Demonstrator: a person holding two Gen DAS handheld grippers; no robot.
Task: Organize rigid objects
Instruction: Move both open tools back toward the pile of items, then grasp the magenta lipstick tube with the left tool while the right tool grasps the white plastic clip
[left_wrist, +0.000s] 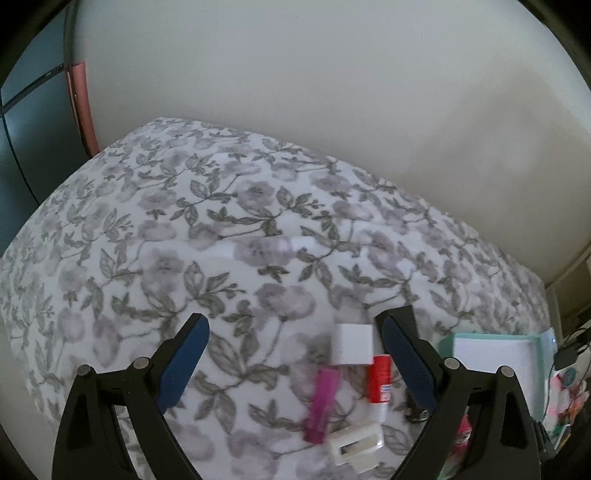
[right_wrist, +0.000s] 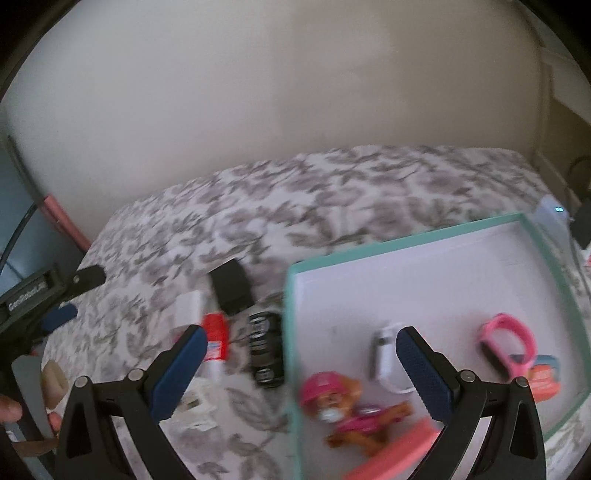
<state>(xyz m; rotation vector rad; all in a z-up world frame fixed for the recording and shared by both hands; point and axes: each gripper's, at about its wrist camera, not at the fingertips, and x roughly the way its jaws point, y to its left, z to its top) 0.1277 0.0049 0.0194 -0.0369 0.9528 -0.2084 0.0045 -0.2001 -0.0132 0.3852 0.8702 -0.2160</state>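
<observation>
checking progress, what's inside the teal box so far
Inside the teal box: a toy pup figure, white clip, pink band, orange packet and coral piece. The right gripper hides part of the floor.

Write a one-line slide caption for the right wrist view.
Open right gripper hovers over the teal-rimmed box holding a toy pup and pink band; more items wait on the floral bedspread.

Left gripper (left_wrist: 293, 332) jaws wide apart, nothing between them, over floral bedspread (left_wrist: 221, 221). White cube (left_wrist: 352, 344), red tube (left_wrist: 379, 380), magenta bar (left_wrist: 322, 406), white clip-like piece (left_wrist: 356, 445), possibly a buckle, cluster near bedspread's right edge, beside teal-rimmed box (left_wrist: 495, 354).
</observation>
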